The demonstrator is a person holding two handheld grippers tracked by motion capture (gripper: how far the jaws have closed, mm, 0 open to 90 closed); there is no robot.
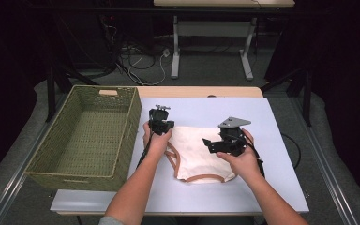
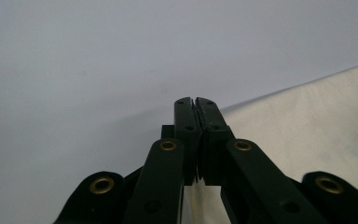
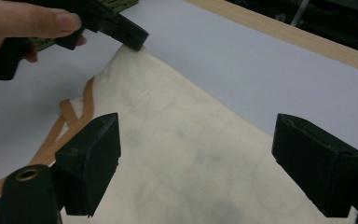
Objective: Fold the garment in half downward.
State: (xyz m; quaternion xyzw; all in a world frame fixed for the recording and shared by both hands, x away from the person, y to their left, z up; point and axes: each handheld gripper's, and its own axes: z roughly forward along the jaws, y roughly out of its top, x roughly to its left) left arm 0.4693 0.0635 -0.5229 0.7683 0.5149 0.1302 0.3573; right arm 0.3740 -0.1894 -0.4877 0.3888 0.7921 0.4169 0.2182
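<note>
the left gripper [image 1: 161, 125] pinches the cream cloth's [image 1: 194, 150] far left corner to anchor it, while the right gripper [image 1: 214, 145] hovers above it, jaws wide, empty.

Cream cloth bag [image 1: 199, 152] matt; basket [image 1: 86, 133] woven wicker, rough.

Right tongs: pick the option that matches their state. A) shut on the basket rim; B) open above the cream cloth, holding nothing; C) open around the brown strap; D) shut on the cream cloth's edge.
B: in the right gripper view the right tongs stand wide apart over the cream cloth with nothing between the pads; the wicker basket lies off to the side.
</note>
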